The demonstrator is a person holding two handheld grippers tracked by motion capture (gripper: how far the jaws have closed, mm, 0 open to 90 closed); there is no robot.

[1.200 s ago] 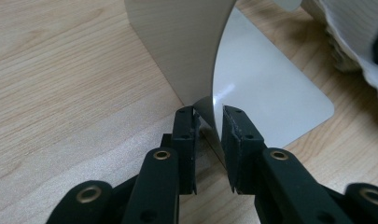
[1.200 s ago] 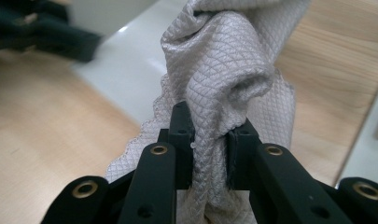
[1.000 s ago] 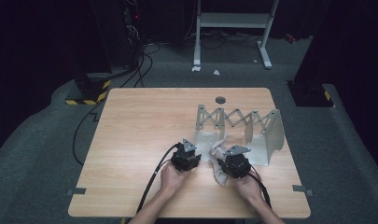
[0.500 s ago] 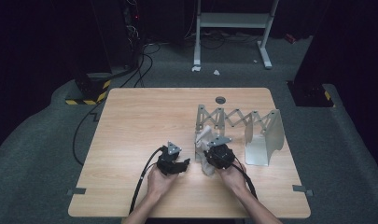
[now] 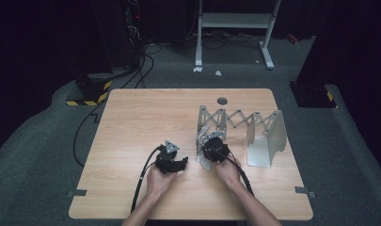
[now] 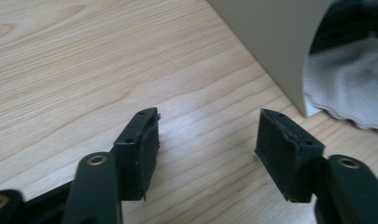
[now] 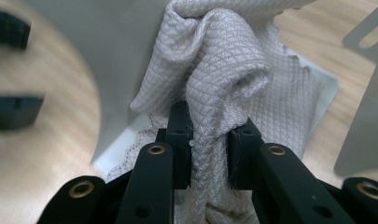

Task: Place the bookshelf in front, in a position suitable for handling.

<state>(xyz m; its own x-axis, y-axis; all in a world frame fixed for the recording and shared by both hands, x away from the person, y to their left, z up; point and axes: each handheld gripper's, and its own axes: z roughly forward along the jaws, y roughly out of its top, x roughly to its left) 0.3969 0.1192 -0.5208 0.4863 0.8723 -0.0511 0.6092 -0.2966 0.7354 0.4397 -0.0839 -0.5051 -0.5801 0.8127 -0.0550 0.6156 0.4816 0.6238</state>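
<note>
R gripper (image 7: 209, 144) clamped on bunched white cloth (image 7: 224, 79), right at near-left end of the expanding metal rack (image 5: 240, 120). Cloth runs up and away from jaws. L gripper (image 6: 207, 140) open, empty, over bare table (image 6: 60, 70); rack wall just ahead-right. Weave visible in right gripper view, not in high view.

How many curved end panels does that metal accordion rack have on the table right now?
2. The right panel stands free at the rack's far end; the left panel sits by the right claw, which pinches the cloth and partly hides it.
</note>
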